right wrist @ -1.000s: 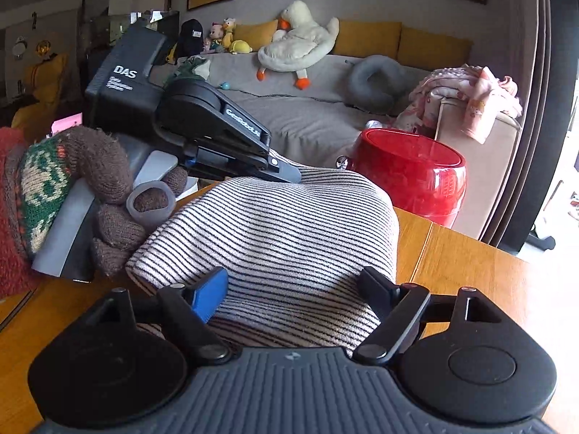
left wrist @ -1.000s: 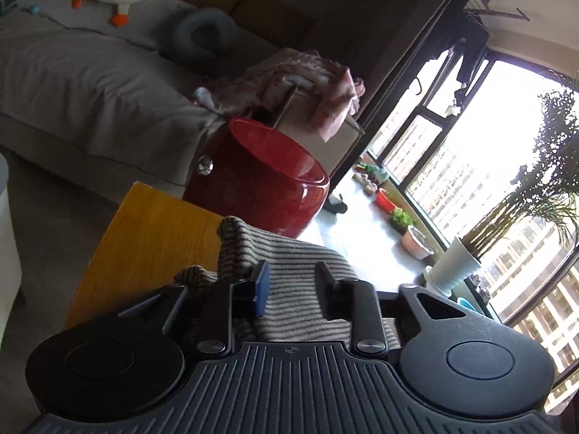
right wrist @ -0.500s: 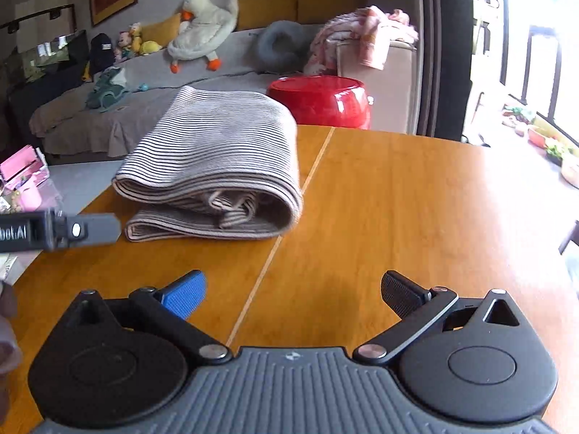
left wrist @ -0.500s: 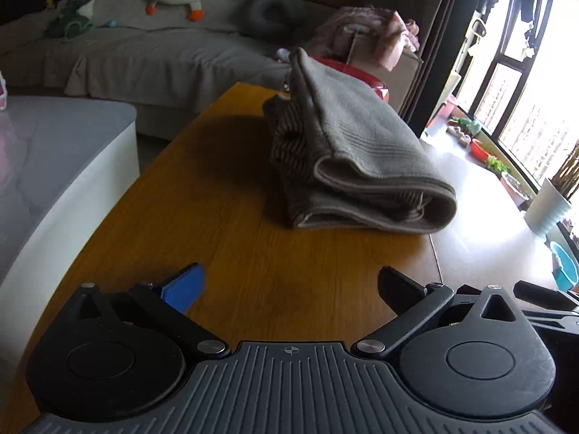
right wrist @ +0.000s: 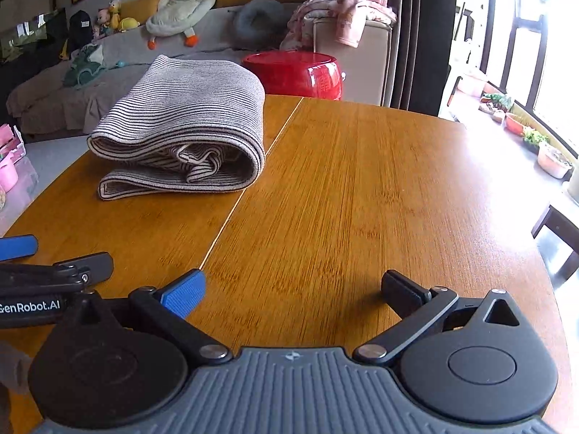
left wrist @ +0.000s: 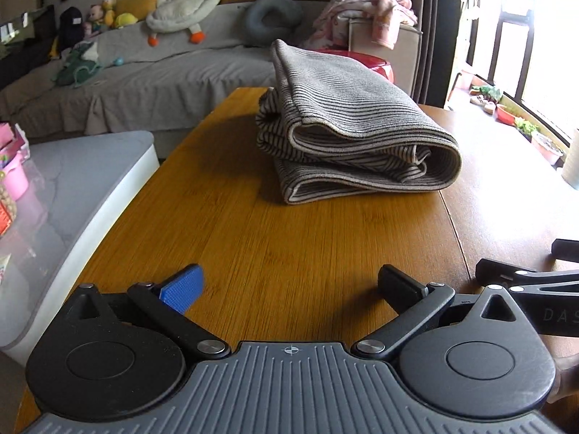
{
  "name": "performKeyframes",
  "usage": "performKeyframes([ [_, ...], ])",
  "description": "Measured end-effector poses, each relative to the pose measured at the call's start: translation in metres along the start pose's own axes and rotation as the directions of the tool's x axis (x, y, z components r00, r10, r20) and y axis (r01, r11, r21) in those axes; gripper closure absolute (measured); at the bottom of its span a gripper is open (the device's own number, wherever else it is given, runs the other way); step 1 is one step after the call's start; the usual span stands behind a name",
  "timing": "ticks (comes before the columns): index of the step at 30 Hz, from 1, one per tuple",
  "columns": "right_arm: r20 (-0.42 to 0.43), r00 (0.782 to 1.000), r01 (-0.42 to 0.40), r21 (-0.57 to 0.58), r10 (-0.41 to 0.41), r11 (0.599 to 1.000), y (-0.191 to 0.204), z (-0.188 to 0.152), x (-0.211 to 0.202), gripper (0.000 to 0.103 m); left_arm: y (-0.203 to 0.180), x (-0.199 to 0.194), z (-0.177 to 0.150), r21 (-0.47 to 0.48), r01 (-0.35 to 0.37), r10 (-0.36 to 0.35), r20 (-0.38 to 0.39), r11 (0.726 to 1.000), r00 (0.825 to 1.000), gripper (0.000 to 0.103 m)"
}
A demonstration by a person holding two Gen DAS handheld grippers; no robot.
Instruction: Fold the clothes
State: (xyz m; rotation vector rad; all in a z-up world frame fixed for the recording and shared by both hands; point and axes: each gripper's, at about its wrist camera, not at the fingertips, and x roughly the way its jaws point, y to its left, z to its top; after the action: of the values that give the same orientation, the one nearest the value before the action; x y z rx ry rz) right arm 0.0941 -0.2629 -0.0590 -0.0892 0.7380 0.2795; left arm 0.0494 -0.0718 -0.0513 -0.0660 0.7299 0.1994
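One striped sweater [left wrist: 356, 123] lies folded on table [right wrist: 362, 181] | left gripper [left wrist: 289, 285], right gripper [right wrist: 293, 289] both spread wide, empty (jaws just opened) | nothing visibly left to fold

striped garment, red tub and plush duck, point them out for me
striped garment [right wrist: 181, 108], right wrist view, on its top folded layer
red tub [right wrist: 300, 74], right wrist view, on its front wall
plush duck [left wrist: 184, 3], left wrist view, on its white body

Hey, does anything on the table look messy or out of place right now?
Mostly tidy. The striped garment lies folded on the table, but bunched fabric shows loosely tucked in its open near end.
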Motion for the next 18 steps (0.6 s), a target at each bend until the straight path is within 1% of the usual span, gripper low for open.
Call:
performKeyframes([
  [18, 0.002, 1.000, -0.001, 0.003, 0.001, 1.000, 0.0019, -0.0009, 0.0003, 0.000, -0.0001, 0.0011, 0.0028, -0.007, 0.001, -0.001, -0.001, 1.000, 1.000, 0.000],
])
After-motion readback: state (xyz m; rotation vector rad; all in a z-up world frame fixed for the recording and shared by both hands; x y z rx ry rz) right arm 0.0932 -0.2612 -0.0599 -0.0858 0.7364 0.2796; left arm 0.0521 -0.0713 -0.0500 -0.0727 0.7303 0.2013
